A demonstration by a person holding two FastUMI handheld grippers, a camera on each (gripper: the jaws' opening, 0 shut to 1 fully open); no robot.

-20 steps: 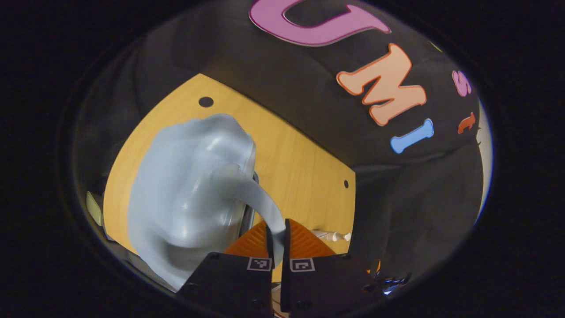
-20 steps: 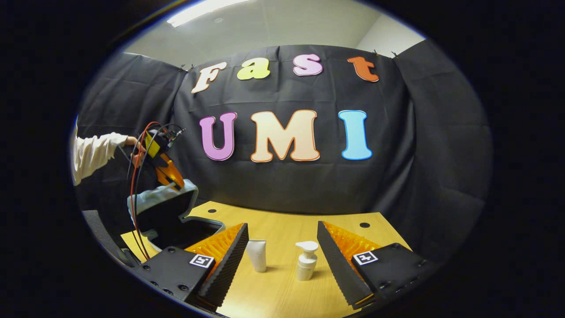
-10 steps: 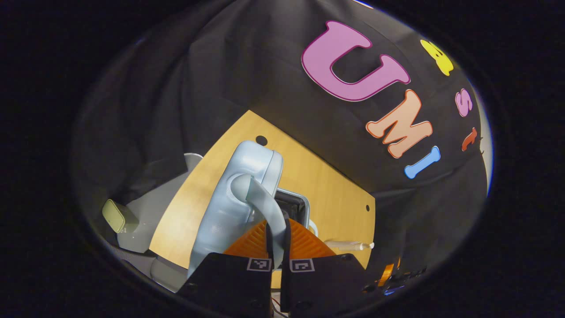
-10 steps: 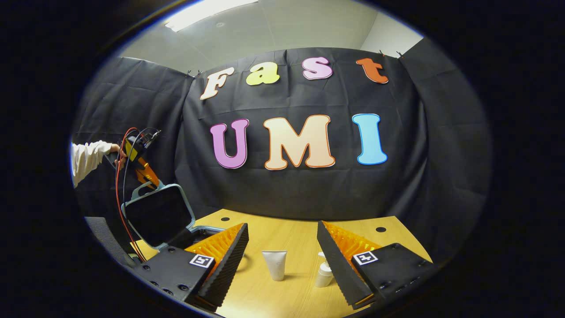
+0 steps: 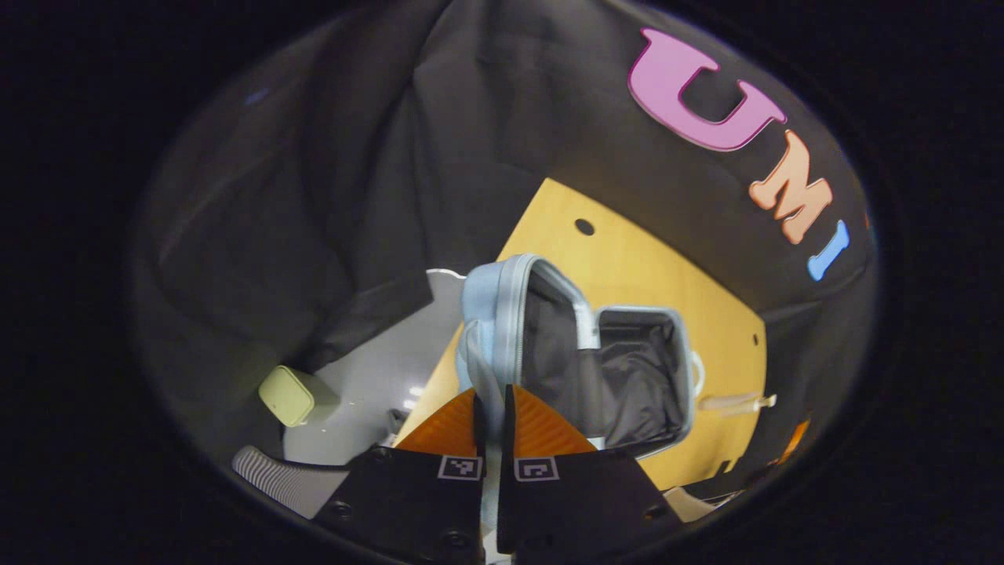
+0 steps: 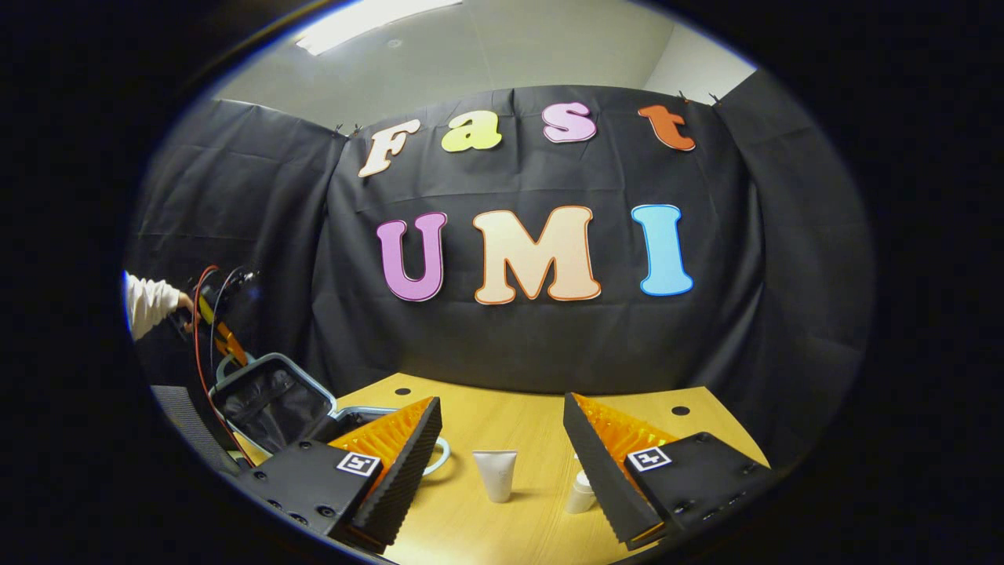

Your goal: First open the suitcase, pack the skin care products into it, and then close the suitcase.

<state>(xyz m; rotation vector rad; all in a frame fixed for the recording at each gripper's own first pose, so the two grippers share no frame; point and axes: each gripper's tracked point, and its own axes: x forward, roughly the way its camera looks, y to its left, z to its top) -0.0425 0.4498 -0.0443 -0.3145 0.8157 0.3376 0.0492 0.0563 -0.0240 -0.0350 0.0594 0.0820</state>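
I saw a smooth wood-look table (image 6: 541,424), a matt-shelled suitcase (image 5: 490,302) with crinkled black cloth lining (image 5: 627,384), and a matt plastic tube (image 6: 496,473).

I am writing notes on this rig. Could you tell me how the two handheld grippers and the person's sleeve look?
In the right gripper view, the right gripper has two wedge-shaped fingers with ridged inner faces on black blocks, each bearing a square black-and-white marker. The left gripper has the same black blocks and markers. Seen from afar, it carries red and black cables, and the person wears a white sleeve.

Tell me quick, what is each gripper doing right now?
Left gripper: shut on the suitcase handle, lid up.
Right gripper: open, holding nothing.
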